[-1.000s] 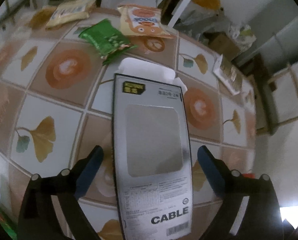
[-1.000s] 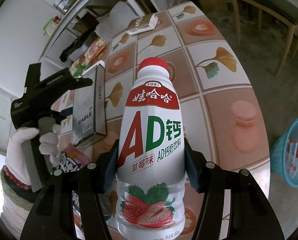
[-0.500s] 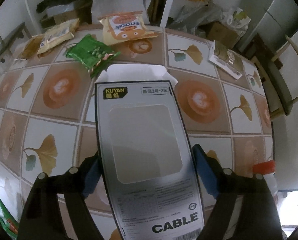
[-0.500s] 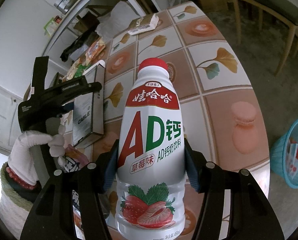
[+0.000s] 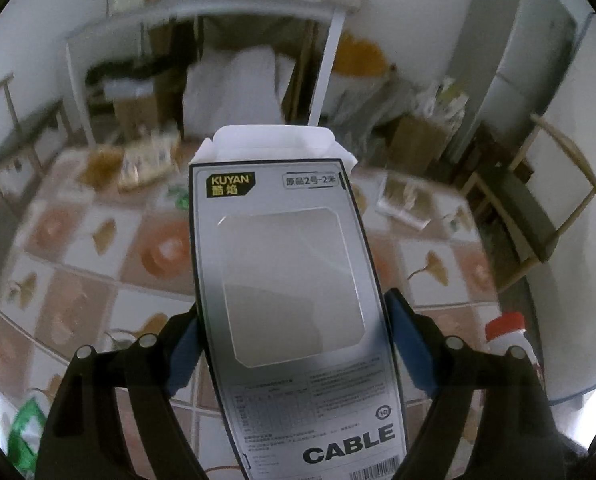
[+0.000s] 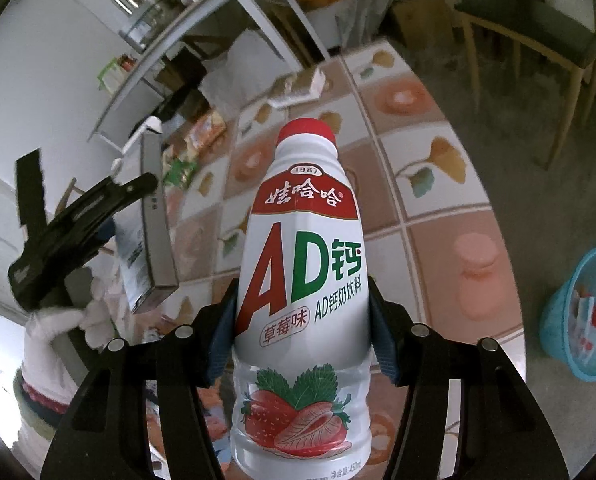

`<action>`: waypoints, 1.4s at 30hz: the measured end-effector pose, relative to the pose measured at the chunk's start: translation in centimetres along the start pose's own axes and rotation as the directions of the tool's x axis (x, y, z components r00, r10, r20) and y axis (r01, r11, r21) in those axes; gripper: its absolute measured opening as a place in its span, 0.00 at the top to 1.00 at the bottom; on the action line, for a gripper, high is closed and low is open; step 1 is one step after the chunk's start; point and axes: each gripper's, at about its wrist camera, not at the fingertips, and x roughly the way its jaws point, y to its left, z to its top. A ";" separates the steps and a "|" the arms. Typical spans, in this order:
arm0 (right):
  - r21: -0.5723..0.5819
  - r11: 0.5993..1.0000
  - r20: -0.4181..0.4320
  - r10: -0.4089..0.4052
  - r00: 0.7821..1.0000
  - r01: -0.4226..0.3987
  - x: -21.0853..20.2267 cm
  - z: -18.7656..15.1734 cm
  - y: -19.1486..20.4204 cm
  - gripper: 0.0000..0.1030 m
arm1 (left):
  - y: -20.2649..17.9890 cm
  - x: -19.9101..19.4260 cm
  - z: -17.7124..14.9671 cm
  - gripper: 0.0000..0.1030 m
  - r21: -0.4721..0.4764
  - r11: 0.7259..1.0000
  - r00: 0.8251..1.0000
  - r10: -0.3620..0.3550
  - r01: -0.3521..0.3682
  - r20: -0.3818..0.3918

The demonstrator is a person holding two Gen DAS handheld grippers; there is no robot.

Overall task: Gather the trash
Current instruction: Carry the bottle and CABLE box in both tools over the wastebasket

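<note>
The trash in hand is of two kinds: a cable box [image 5: 293,300] and a drink bottle [image 6: 302,292]. The cable box is clamped at its long edges by the left gripper [image 5: 293,344], whose blue pads are pressed against both sides, and it is held clear above the counter [image 5: 97,280] with its open white flap pointing away from the camera. The bottle, red-capped and labelled with strawberries, is gripped about its waist by the right gripper [image 6: 302,332], cap forward; it appears to be lifted off the counter too. Both pieces seem to be held this way so that they can be carried together to a bin rather than one at a time.

A blue basket [image 6: 578,312] is seen on the floor beyond the counter's edge, to the right in the right wrist view, with some wrappers already inside; it is judged to be the likely destination. The path to it from the bottle looks open, the counter edge alone lying between.

More trash is left on the counter: a green packet [image 6: 177,170], an orange snack bag [image 6: 205,132] and a flattened carton [image 6: 298,88] near the far edge. Chairs [image 6: 538,40] and a cluttered shelf [image 6: 169,40] are stood behind the counter, well apart from the basket. The left-view background is blurred, so finer detail there cannot be told.
</note>
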 end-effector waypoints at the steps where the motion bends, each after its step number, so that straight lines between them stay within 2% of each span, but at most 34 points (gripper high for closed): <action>1: -0.001 1.000 0.012 0.002 1.000 -0.002 -0.5 0.1 0.1 0.47 | -0.4 -1.3 0.1 0.21 0.013 1.000 0.999 -0.004 0.004 0.037; 6: 0.003 0.999 0.089 0.033 0.995 -0.034 -4.4 0.1 0.0 0.47 | -2.0 -7.1 0.2 0.21 0.073 0.996 0.983 -0.059 0.047 0.174; 9: 0.012 0.999 0.123 0.046 0.991 -0.048 -6.6 -0.1 -0.4 0.47 | -3.1 -10.1 -0.1 0.21 0.099 0.991 0.969 -0.110 0.090 0.220; 13: 0.029 0.999 0.179 0.040 0.983 -0.046 -10.3 -1.3 -1.5 0.47 | -5.1 -13.6 -1.0 0.21 0.156 0.977 0.948 -0.185 0.148 0.260; 16: 0.062 0.997 0.219 0.031 0.975 -0.046 -12.3 -2.2 -2.7 0.47 | -6.9 -15.0 -1.8 0.21 0.188 0.959 0.938 -0.256 0.214 0.235; 20: 0.134 0.991 0.286 -0.011 0.958 -0.029 -16.3 -4.8 -5.9 0.47 | -9.8 -16.1 -3.6 0.21 0.245 0.924 0.921 -0.343 0.295 0.185; 22: 0.178 0.984 0.315 -0.051 0.948 -0.006 -18.2 -6.3 -7.6 0.47 | -12.0 -16.5 -5.0 0.21 0.283 0.896 0.908 -0.393 0.343 0.145; 26: 0.298 0.953 0.356 -0.156 0.921 0.046 -22.1 -10.0 -12.4 0.47 | -16.4 -16.4 -7.2 0.21 0.342 0.825 0.872 -0.489 0.450 0.031; 27: 0.327 0.943 0.360 -0.177 0.916 0.053 -22.8 -10.9 -13.6 0.47 | -18.3 -16.1 -8.1 0.21 0.365 0.797 0.858 -0.513 0.482 -0.013; 30: 0.428 0.902 0.359 -0.235 0.903 0.065 -24.0 -13.8 -17.6 0.47 | -23.0 -15.3 -10.2 0.21 0.421 0.736 0.835 -0.539 0.531 -0.110; 32: 0.488 0.871 0.349 -0.253 0.903 0.055 -24.1 -15.4 -20.2 0.47 | -25.9 -14.2 -11.7 0.21 0.425 0.699 0.812 -0.550 0.575 -0.194; 35: 0.553 0.832 0.324 -0.267 0.908 0.047 -23.6 -17.5 -23.3 0.47 | -30.4 -12.2 -14.3 0.21 0.436 0.665 0.794 -0.533 0.606 -0.292; 38: 0.603 0.797 0.301 -0.260 0.918 0.028 -22.4 -18.3 -25.7 0.47 | -34.0 -9.1 -16.6 0.21 0.438 0.648 0.781 -0.499 0.624 -0.376; 42: 0.658 0.753 0.287 -0.232 0.929 -0.016 -20.7 -18.4 -29.7 0.46 | -38.8 -4.7 -18.8 0.21 0.434 0.653 0.777 -0.436 0.620 -0.453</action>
